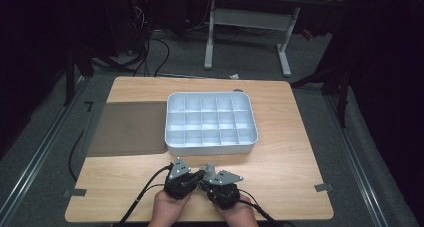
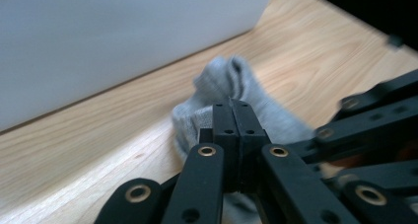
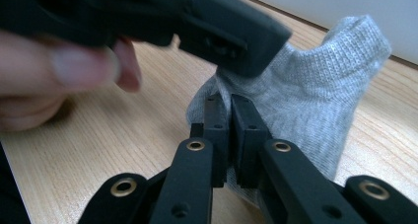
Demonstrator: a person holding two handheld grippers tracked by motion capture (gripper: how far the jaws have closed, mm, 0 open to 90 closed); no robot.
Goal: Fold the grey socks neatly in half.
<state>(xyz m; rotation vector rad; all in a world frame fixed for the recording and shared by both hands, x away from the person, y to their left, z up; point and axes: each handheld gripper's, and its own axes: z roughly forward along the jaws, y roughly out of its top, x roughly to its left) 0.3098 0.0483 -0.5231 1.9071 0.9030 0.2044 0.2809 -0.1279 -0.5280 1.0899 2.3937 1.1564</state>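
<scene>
A small grey sock point(image 1: 208, 167) lies bunched on the wooden table near its front edge, between my two grippers. In the left gripper view my left gripper point(image 2: 231, 105) has its jaws pressed together on a fold of the sock point(image 2: 231, 78). My right gripper point(image 3: 229, 103) pinches the sock point(image 3: 315, 95) from the near side, with fabric in the narrow gap between its jaws. The left gripper point(image 3: 231, 41) reaches in from the upper left of that view and bears on the sock's top. Seen from above, the left gripper point(image 1: 199, 175) and right gripper point(image 1: 206, 181) meet tip to tip.
A white tray point(image 1: 210, 148) divided into several compartments stands just beyond the sock; its wall point(image 2: 123, 46) rises close behind. A dark mat point(image 1: 127, 127) lies left of the tray. A hand point(image 3: 64, 71) holds the left gripper. Bare wood runs along the front.
</scene>
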